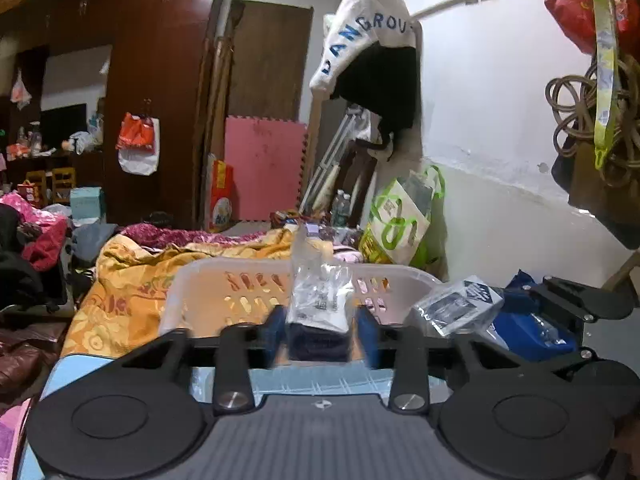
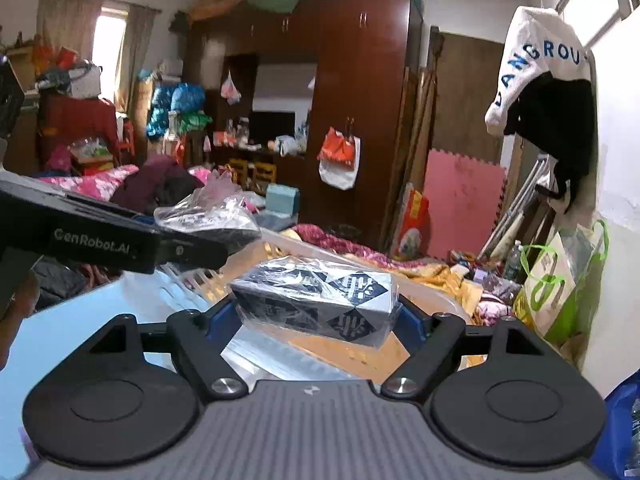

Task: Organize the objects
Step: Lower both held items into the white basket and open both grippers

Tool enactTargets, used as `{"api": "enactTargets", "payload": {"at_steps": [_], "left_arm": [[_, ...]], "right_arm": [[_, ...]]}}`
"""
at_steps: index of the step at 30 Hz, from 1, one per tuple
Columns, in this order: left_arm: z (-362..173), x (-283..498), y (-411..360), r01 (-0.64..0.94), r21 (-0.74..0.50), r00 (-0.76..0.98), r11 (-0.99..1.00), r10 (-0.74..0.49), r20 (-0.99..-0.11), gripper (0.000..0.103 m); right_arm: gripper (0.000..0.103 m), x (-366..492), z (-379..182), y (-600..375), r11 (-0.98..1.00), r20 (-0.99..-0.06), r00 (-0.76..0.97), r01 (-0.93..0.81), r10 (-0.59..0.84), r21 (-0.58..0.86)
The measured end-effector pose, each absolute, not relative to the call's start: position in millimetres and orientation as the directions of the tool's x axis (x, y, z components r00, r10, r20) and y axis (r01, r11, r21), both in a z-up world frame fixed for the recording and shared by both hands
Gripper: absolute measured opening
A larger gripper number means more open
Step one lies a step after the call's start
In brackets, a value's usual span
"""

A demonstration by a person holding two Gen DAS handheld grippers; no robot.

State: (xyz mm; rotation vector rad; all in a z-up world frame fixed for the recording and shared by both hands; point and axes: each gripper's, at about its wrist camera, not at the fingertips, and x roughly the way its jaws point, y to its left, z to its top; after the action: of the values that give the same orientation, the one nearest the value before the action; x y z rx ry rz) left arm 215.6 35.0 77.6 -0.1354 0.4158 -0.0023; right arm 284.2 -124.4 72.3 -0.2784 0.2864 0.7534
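Left gripper (image 1: 320,336) clamped on a clear-wrapped packet (image 1: 318,300) with a dark lower end, blue fingers (image 1: 274,334) pressed against both sides, packet upright between them. Seen from the right wrist view as a black arm marked GenRobot.AI reaching in from the left, same crinkled packet (image 2: 208,216) at its tip. Held above a pale slotted plastic basket (image 1: 208,284), basket sitting on an orange patterned bedspread (image 1: 120,296); light blue lid or bin surface (image 1: 312,384) just below the fingers. Right gripper (image 2: 316,316) closed on a plastic-wrapped black-and-white patterned box (image 2: 316,300), box tilted and pinched on both ends by blue fingers (image 2: 410,318). Same box (image 1: 460,304) visible in the left wrist view, right of the basket and near its rim. Basket rim (image 2: 288,246) behind the box in the right wrist view. Further right, green-and-white shopping bag (image 2: 556,288) leaning at the white wall; white LANGROU garment (image 2: 536,64) hung above it. Contents of basket not discernible.
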Motion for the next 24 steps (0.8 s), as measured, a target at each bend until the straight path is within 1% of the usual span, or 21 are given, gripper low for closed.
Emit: {"api": "enactTargets", "payload": {"at_steps": [1, 2, 5, 7, 11, 12, 15, 17, 19, 21, 22, 24], "left_arm": [[74.5, 218.6, 36.7, -0.03, -0.134, 0.908, 0.991, -0.029, -0.417, 0.089], [71.1, 216.5, 38.6, -0.042, -0.132, 0.91, 0.99, -0.017, -0.414, 0.093], [70.0, 193.1, 41.6, -0.059, -0.125, 0.922, 0.99, 0.006, -0.388, 0.093], [68.7, 164.4, 44.5, -0.055, -0.137, 0.936, 0.989, 0.004, -0.351, 0.093], [51.6, 85.9, 45.4, -0.026, -0.112, 0.957, 0.993, -0.007, -0.29, 0.093], [47.0, 74.5, 44.3, -0.026, -0.104, 0.957, 0.994, -0.005, -0.29, 0.093], [23.7, 31.3, 39.3, -0.038, -0.076, 0.961, 0.996, 0.015, -0.277, 0.093], [11.2, 16.9, 35.6, -0.03, -0.054, 0.962, 0.998, 0.014, -0.273, 0.093], [-2.0, 8.7, 33.8, -0.04, -0.044, 0.957, 0.998, 0.025, -0.288, 0.093], [-14.1, 4.3, 33.7, -0.052, -0.053, 0.953, 0.997, 0.034, -0.301, 0.093], [-18.2, 3.9, 32.6, -0.057, -0.06, 0.952, 0.997, 0.036, -0.305, 0.093], [-23.8, 8.3, 29.2, -0.053, -0.05, 0.947, 0.997, 0.035, -0.32, 0.093]], "right_arm": [[0.101, 282.0, 73.5, -126.5, 0.709, -0.341, 0.711, -0.688, 0.615, -0.155], [0.103, 277.7, 73.7, -129.4, 0.721, -0.32, 0.727, -0.674, 0.607, -0.163], [0.103, 263.2, 75.6, -146.1, 0.721, -0.322, 0.719, -0.679, 0.616, -0.138], [0.103, 245.8, 76.4, -166.7, 0.716, -0.322, 0.706, -0.689, 0.63, -0.11], [0.103, 200.4, 56.9, -211.9, 0.699, -0.323, 0.679, -0.712, 0.66, -0.067], [0.103, 188.2, 45.4, -224.8, 0.705, -0.322, 0.676, -0.708, 0.663, -0.033], [0.103, 164.2, 10.9, -245.5, 0.732, -0.37, 0.669, -0.68, 0.645, 0.045], [0.103, 150.4, -9.6, -259.0, 0.752, -0.346, 0.687, -0.652, 0.639, 0.094], [0.103, 143.0, -20.7, -262.7, 0.766, -0.353, 0.694, -0.63, 0.628, 0.125], [0.103, 139.4, -29.0, -261.6, 0.751, -0.337, 0.676, -0.634, 0.655, 0.187], [0.103, 142.3, -29.6, -258.3, 0.736, -0.336, 0.662, -0.649, 0.67, 0.19], [0.103, 143.2, -33.0, -244.6, 0.748, -0.345, 0.675, -0.646, 0.652, 0.15]]}}
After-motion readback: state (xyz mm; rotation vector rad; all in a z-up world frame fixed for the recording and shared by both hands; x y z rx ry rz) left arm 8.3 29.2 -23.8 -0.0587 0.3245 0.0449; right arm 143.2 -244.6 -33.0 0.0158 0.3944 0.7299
